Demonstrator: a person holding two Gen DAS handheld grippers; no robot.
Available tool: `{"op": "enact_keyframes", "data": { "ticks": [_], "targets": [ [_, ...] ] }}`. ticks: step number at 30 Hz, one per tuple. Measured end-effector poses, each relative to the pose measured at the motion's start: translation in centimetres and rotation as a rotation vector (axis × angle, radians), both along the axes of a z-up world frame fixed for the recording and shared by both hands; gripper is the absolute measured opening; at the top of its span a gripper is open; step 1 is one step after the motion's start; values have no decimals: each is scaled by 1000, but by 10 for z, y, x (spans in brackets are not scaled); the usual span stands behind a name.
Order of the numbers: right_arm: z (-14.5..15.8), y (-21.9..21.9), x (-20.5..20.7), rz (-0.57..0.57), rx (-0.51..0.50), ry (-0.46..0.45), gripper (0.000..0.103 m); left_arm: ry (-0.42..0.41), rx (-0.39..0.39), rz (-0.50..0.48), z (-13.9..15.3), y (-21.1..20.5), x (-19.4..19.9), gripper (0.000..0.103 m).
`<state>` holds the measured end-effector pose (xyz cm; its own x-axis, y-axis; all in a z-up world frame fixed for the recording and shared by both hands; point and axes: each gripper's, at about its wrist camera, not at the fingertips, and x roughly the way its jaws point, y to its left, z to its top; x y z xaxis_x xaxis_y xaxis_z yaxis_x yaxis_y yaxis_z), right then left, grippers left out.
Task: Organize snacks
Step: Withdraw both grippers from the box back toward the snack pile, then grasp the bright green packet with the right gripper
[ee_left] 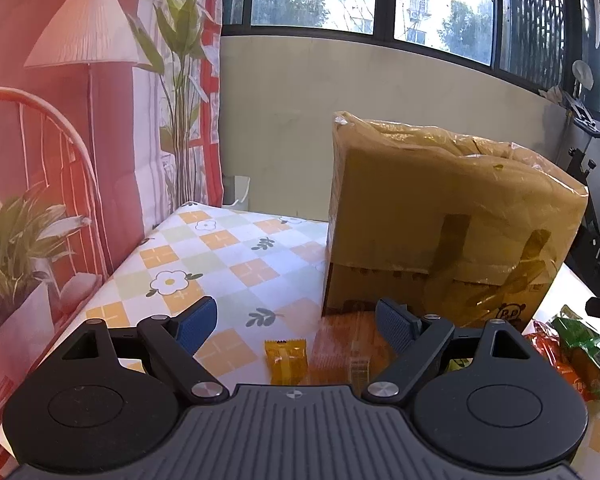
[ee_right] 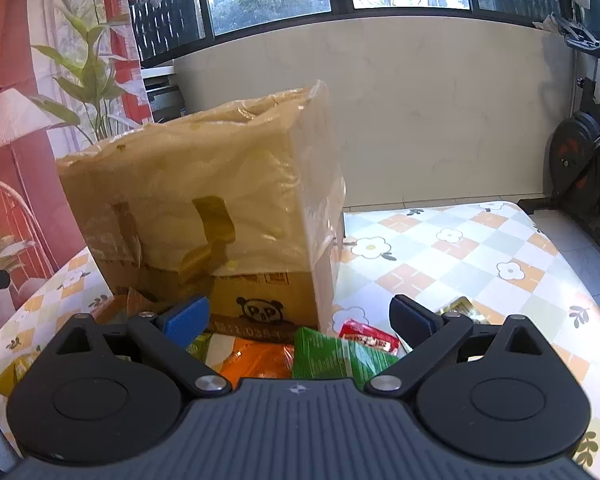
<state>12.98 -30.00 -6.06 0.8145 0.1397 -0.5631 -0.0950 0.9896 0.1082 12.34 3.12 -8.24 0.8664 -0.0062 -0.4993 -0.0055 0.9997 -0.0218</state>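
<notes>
Snacks lie on a desk (ee_left: 228, 248) with a checked cloth that has white flowers on it. A big cardboard box (ee_left: 440, 224) stands in the middle of the desk. A see-through plastic bag covers its top, and a little panda is drawn low on its front.

In the left wrist view, the left claw (ee_left: 296, 326) sits at the bottom middle of the frame. Its two blue pads are wide apart and nothing is between them. Just past the pads, near the bottom middle, a small yellow snack packet (ee_left: 286, 360) lies flat on the cloth. Beside it, to the right, is a clear plastic holder (ee_left: 342, 354), right in front of the box. At the lower right edge lie an orange packet (ee_left: 552, 350) and a green packet (ee_left: 584, 338), touching each other.

In the right wrist view, the right claw (ee_right: 300, 320) is at the bottom middle too. Its pads are also wide apart and hold nothing. Below the gap, close to the box, lie an orange snack bag (ee_right: 256, 358), a green snack bag (ee_right: 328, 354) and a red packet (ee_right: 370, 338), all bunched together. A gold packet (ee_right: 462, 308) peeks out behind the right pad.

An exercise bike (ee_right: 580, 160) stands on the floor at the right edge.
</notes>
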Motion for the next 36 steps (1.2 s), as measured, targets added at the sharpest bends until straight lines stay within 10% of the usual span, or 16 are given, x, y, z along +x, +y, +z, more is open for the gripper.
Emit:
{"op": "enact_keyframes", "data": {
  "ticks": [36],
  "targets": [
    [-51,-12,-5,-36,-127,178,99,88,-39,-47,-27,-8,-3,88]
  ]
}}
